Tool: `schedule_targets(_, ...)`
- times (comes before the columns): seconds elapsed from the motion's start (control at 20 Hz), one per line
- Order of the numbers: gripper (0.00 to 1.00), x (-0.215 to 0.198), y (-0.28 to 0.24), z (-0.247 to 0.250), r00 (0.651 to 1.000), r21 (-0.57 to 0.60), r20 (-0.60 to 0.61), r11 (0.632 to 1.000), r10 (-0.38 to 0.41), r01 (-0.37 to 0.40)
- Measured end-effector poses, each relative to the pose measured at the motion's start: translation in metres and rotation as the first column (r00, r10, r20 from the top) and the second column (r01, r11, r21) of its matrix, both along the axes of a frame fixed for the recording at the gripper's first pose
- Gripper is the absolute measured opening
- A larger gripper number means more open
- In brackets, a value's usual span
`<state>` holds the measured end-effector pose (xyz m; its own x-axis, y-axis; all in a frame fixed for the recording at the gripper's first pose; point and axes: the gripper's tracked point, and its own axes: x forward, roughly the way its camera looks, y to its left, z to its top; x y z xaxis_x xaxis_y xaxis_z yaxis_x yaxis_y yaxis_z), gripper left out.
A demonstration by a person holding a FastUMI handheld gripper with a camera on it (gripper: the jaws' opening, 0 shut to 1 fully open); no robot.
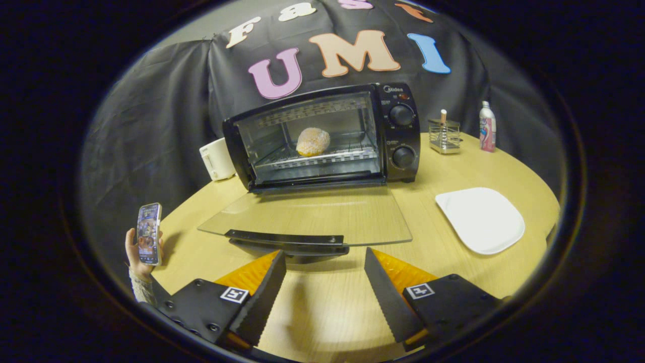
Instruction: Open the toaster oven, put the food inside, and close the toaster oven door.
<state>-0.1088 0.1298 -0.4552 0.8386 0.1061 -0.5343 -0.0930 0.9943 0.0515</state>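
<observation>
A black toaster oven (327, 136) stands on the round wooden table (327, 302), its glass door (307, 217) folded down flat toward me. A round bun (313, 141) rests on the wire rack inside the oven. The door's black handle (285, 238) lies just ahead of my fingertips. My gripper (325, 259) hovers low over the table in front of the door, open, with nothing between its fingers.
An empty white plate (481, 219) sits to the right of the door. Behind it stand a small wire holder (444, 135) and a bottle (487, 126). A white appliance (216, 159) is left of the oven. A hand holds a phone (149, 233) at the table's left edge.
</observation>
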Motion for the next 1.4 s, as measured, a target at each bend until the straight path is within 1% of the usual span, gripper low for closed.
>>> schedule_targets(0.3, 0.97, 0.02, 0.008, 0.037, 0.997, 0.077, 0.077, 0.997, 0.001, -0.007)
schedule_targets(0.5, 0.97, 0.027, 0.014, 0.05, 0.998, 0.108, 0.069, 0.994, 0.015, -0.022)
schedule_targets(0.65, 0.99, 0.035, 0.02, 0.061, 0.996, 0.109, 0.086, 0.994, 0.022, -0.032)
schedule_targets(0.75, 0.97, 0.04, 0.025, 0.069, 0.994, 0.106, 0.105, 0.993, 0.035, -0.046)
schedule_targets(1.0, 0.92, 0.055, 0.028, 0.089, 0.989, 0.13, 0.147, 0.99, 0.026, -0.046)
schedule_targets(1.25, 0.92, 0.073, 0.029, 0.104, 0.985, 0.157, 0.171, 0.986, 0.024, -0.051)
schedule_targets(1.4, 0.92, 0.081, 0.03, 0.112, 0.984, 0.15, 0.175, 0.987, 0.033, -0.06)
